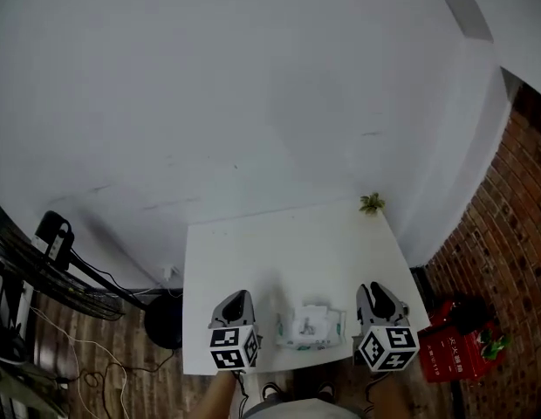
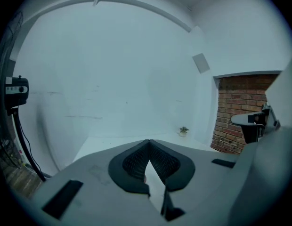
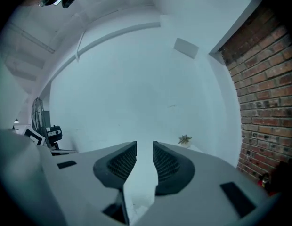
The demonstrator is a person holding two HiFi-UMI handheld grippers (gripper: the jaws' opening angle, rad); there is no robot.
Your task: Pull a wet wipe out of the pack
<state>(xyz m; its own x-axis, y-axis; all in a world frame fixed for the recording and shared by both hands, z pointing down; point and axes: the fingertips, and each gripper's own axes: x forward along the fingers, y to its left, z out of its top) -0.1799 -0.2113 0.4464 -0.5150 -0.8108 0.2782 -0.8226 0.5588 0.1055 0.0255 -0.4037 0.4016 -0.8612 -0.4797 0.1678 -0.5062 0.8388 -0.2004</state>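
White wall (image 1: pixel 253 85) takes up most of the head view, with a brick wall (image 1: pixel 519 234) to my right. The white desk (image 1: pixel 253 251) stands against the white wall.

Left tool (image 1: pixel 238 299) is over the desk's near left part. In the left gripper view its jaws (image 2: pixel 148 142) meet at the tips and hold nothing.

Right tool (image 1: pixel 372 291) is over the near right part. In the right gripper view its jaws (image 3: pixel 144 147) stand a narrow gap apart, roughly parallel, and only the desk surface shows between them.

The pack of wet wipes (image 1: pixel 311 330) lies flat on the desk between the two tools, close to the near edge and touching neither tool. Its long axis runs left to right, along that edge. Its top face is up, with something white and crumpled at its middle — too small to identify.

A small potted plant (image 1: pixel 371 203) sits at the far right corner of the desk, well apart from the pack.
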